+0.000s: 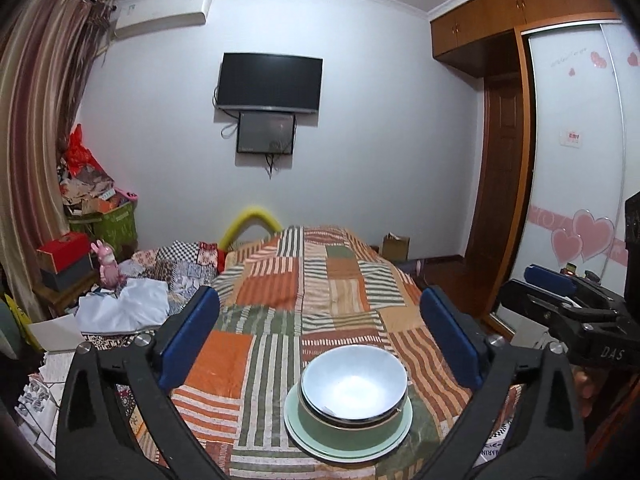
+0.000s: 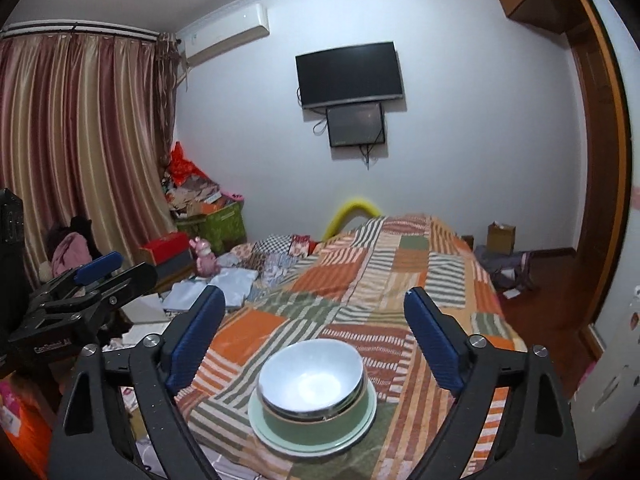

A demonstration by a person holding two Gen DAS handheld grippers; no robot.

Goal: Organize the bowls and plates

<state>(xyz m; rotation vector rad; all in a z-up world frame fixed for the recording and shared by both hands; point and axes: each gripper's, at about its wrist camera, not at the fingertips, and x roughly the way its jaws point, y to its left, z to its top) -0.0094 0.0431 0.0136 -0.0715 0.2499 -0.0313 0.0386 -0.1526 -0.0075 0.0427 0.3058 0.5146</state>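
Centrally stacked bowls [image 1: 352,388], bedspread [image 1: 320,280] edge near

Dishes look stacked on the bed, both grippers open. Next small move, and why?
Probably just back both off. The white bowl sits nested in the green bowl on the pale plate, and the left gripper and right gripper are open, holding nothing.

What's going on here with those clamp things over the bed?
A person is tidying dishes with two hand-held grippers. The bowls sit nested on a pale green plate on the patchwork bedspread. The left gripper and right gripper are both open and empty, above the stack and touching nothing.
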